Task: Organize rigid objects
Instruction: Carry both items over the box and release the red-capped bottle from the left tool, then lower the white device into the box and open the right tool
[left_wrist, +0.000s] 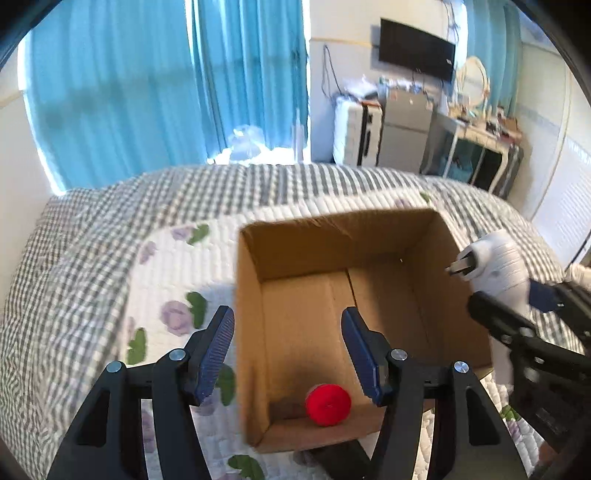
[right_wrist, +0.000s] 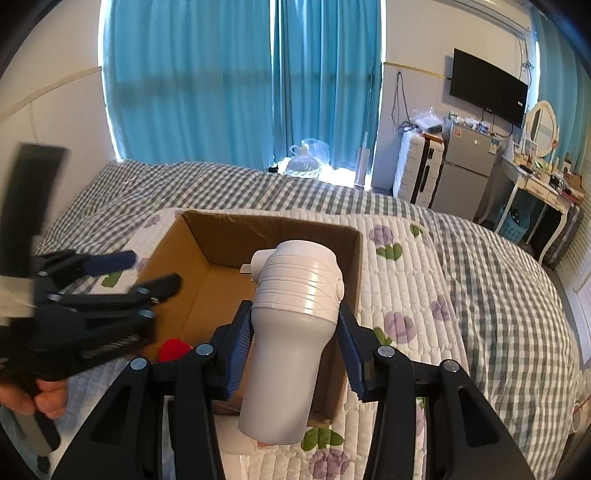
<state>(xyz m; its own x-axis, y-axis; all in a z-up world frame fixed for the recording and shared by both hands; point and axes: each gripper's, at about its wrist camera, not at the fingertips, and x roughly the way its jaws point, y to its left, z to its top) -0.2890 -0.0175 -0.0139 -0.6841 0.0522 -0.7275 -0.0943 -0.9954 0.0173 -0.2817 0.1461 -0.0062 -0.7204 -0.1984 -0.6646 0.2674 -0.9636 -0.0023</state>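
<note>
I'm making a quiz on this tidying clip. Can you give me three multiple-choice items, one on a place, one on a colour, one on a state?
1. Where does the ball lie?
A. on the bedspread
B. in the cardboard box
C. between a gripper's pads

2. What colour is the ball?
A. red
B. green
C. yellow

3. How does the right gripper stand?
A. open, with nothing in it
B. shut, with nothing in it
C. shut on the white device

Answers:
1 B, it rests on the box floor near the front wall.
2 A, it is plainly red in both views.
3 C, both pads press the device's sides.
</note>
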